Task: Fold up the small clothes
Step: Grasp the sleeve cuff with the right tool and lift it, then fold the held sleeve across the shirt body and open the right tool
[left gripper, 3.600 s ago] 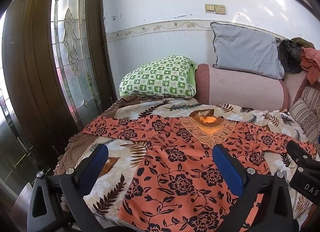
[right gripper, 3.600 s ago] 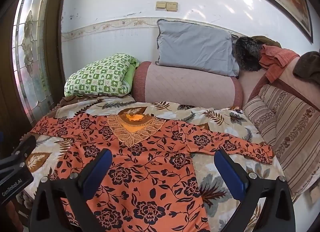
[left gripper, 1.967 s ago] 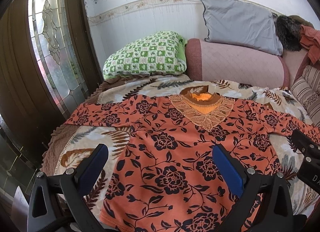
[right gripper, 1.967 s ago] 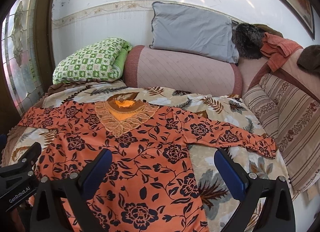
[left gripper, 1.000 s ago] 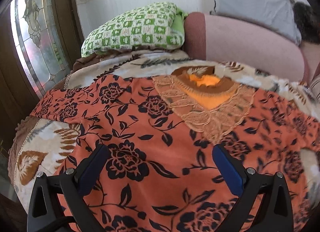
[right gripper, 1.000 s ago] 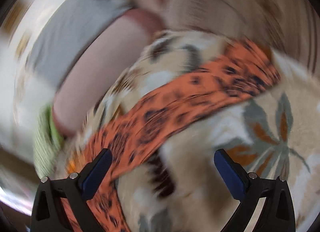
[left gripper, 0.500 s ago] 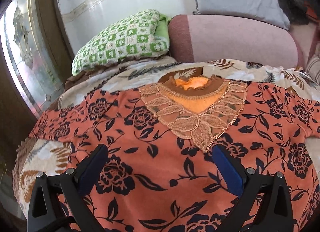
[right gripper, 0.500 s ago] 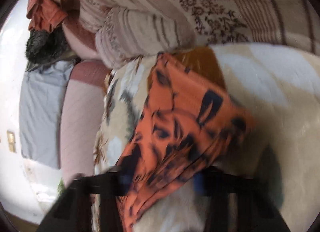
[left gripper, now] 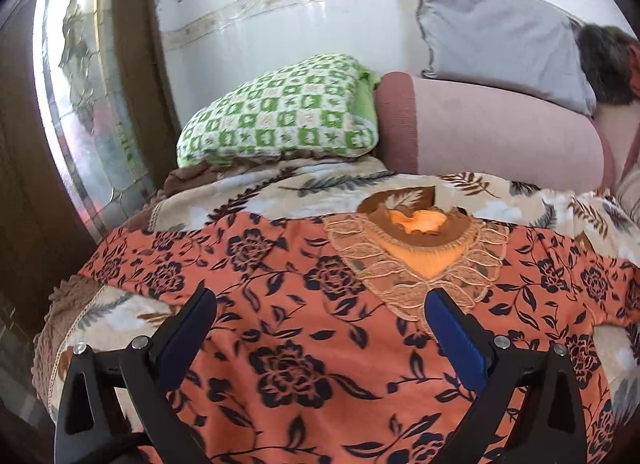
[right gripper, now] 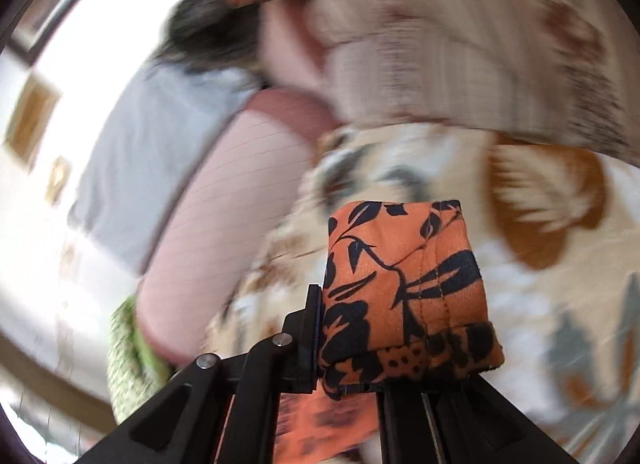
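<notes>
The right gripper point(right gripper: 352, 344) is clamped on the cuff point(right gripper: 404, 288) of the orange flowered blouse point(left gripper: 304, 328) spread on the bed point(left gripper: 256, 187), probably to fold that sleeve inward, while the left gripper point(left gripper: 320, 316) hovers open and empty above it

1. A green-and-white checked pillow point(left gripper: 280, 111) lies at the far left of the bed.
2. A pink bolster point(left gripper: 492, 135) lies just right of it, touching it.
3. A grey pillow point(left gripper: 496, 39) leans on the white wall point(left gripper: 280, 23) behind the bolster.
4. A leaf-print blanket point(left gripper: 304, 183) covers the bed.
5. A leaded-glass door panel point(left gripper: 76, 103) stands at the left.
</notes>
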